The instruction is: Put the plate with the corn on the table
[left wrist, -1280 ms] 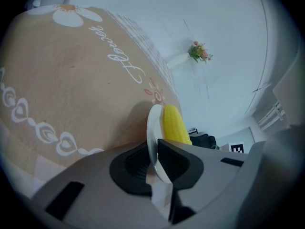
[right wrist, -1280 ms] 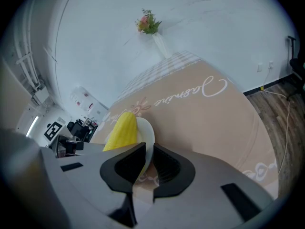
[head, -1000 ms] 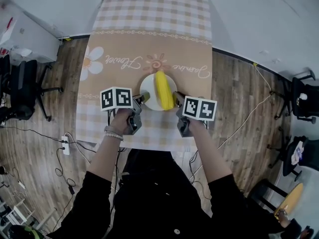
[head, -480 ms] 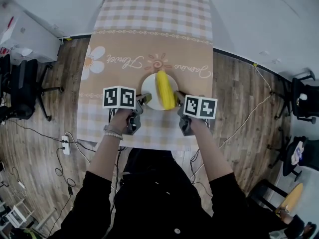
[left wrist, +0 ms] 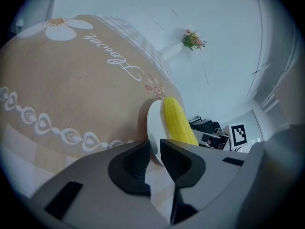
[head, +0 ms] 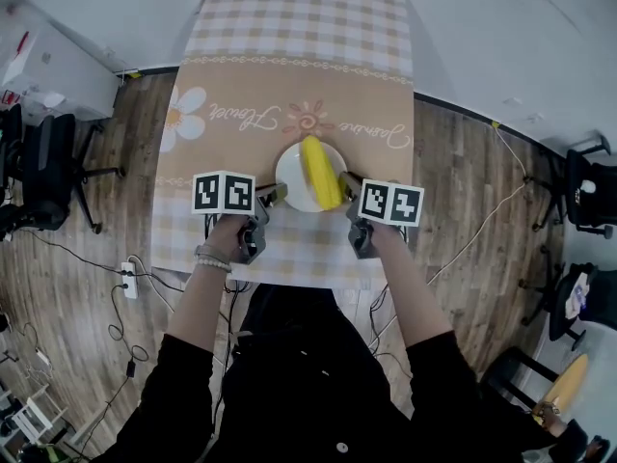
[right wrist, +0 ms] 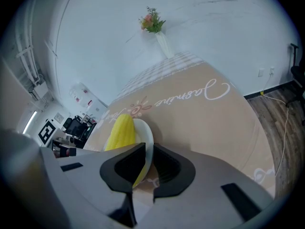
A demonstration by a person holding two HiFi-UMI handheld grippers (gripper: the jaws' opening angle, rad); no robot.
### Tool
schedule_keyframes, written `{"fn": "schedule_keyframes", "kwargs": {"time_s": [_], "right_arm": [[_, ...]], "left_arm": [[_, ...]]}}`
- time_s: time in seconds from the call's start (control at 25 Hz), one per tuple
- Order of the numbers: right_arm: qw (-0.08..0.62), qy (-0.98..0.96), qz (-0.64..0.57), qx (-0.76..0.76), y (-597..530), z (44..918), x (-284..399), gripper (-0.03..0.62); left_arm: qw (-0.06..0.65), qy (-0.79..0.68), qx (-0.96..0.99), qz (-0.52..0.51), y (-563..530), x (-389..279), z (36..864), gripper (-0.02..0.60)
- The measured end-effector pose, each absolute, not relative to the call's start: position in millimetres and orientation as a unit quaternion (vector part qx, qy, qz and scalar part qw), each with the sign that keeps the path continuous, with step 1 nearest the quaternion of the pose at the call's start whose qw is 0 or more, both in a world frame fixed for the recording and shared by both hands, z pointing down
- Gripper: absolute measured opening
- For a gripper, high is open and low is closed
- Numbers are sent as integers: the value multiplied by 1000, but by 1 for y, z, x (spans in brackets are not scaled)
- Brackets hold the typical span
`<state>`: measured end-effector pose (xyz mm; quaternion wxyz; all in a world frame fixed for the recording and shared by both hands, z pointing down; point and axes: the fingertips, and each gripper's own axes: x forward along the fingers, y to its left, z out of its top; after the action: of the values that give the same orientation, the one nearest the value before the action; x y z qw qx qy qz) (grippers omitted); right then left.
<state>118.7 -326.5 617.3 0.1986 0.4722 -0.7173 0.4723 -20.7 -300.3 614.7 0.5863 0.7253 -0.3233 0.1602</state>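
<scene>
A white plate (head: pixel 293 176) carries a yellow corn cob (head: pixel 321 173) over the middle of the tan tablecloth (head: pixel 231 85). My left gripper (head: pixel 277 197) is shut on the plate's near-left rim, my right gripper (head: pixel 347 182) on its near-right rim. In the left gripper view the plate (left wrist: pixel 153 124) runs edge-on between the jaws of the left gripper (left wrist: pixel 155 157), with the corn (left wrist: pixel 178 125) just right of it. In the right gripper view the right gripper (right wrist: pixel 147 162) clamps the plate (right wrist: pixel 145 135), the corn (right wrist: pixel 119 131) lying to the left. I cannot tell whether the plate touches the cloth.
A slim white vase with flowers (right wrist: pixel 154 24) stands at the table's far end, also seen as the vase (left wrist: pixel 192 39). Office chairs (head: pixel 46 174) stand left of the table, and a power strip (head: pixel 127 280) with cables lies on the wooden floor. The table's near edge (head: pixel 299 284) is right before the person.
The plate, corn and both grippers have shifted very slightly to the right. Both grippers keep their hold on the rim.
</scene>
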Motion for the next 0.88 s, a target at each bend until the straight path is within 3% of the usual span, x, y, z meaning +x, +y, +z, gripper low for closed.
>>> {"fn": "schedule_keyframes", "kwargs": {"time_s": [0.64,0.88], "right_arm": [[170,-727,458,483,-326,603,142,70],[135,-739,421,508,-323,578,147,51]], "left_arm": [[567,-334,735,162,-278,-29,613,60],[514,-352,771,129,-284,-30,585,18]]}}
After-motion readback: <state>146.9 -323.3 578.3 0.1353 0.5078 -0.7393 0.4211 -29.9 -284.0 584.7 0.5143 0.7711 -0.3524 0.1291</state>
